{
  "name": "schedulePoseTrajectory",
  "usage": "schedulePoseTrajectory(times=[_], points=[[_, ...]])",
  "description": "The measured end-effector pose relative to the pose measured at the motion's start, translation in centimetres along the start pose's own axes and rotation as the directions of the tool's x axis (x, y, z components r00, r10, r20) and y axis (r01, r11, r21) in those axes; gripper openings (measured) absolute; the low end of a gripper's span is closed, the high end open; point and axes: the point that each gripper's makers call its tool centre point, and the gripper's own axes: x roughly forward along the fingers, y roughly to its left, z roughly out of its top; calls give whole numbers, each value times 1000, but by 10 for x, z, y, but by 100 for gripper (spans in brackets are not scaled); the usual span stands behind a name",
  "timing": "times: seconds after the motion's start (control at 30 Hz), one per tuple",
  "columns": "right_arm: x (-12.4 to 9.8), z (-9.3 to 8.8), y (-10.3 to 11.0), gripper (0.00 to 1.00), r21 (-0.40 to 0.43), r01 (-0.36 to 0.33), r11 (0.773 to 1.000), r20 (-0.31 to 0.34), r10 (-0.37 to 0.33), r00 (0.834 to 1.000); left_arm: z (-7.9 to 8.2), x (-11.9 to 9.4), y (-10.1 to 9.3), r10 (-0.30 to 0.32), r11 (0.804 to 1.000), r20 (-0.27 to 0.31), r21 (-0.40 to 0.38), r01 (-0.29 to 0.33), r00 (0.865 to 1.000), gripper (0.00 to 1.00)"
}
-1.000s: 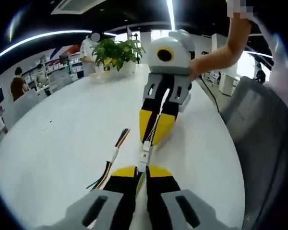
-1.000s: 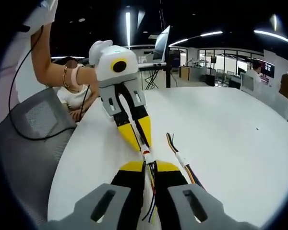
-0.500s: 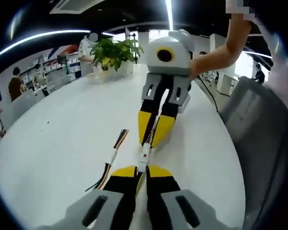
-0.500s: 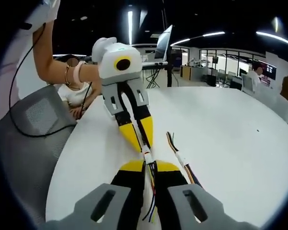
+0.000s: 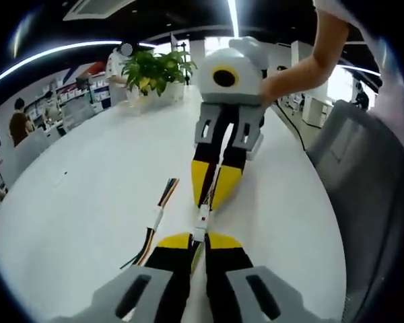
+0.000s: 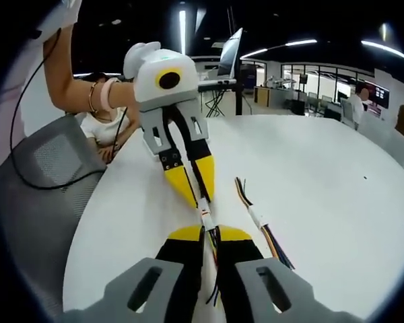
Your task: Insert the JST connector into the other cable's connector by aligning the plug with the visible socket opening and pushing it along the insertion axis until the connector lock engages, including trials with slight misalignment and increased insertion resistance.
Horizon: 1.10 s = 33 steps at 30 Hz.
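White desk (image 5: 87,202) lies under two sets of yellow-tipped tongs that meet nose to nose. The left tongs (image 5: 199,237) are shut tight on a small white plug (image 5: 200,225). The right tongs (image 6: 211,232) are shut on the other cable (image 6: 214,269), whose coloured wires run back between their tips. In the right gripper view, the white plug (image 6: 205,218) sits just in front of those tips, pinched by the left tongs coming down from above. In the left gripper view the right tongs (image 5: 211,197) come down the same way.

Not much has changed in the last second. The two sets of tongs stay in one line and keep the plug and socket pressed together. The views have tipped a little, so the hands have shifted, but the parts have not come apart.

That looks like the push is nearly done, or is being held firm. It is too small to tell if the lock has clicked.

A spare cable (image 5: 156,222) lies loose on the desk beside them, seen also in the right gripper view (image 6: 259,222). A green plant (image 5: 155,67) stands far back.
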Motion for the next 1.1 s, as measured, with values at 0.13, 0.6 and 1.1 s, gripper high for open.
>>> schedulePoseTrajectory(times=[0.13, 0.6, 1.1], points=[[0, -2, -3, 3, 23, 3, 1000, -9, -2, 1000, 2, 0, -1, -2, 1000, 1, 6, 2, 1000, 0], [-1, -8, -4, 3, 16, 7, 1000, -35, -7, 999, 7, 5, -9, -29, 997, 17, 69, 28, 999, 0], [1, -12, 5, 3, -10, -32, 999, -50, 31, 998, 4, 8, -16, -62, 985, -9, 162, 62, 998, 0]])
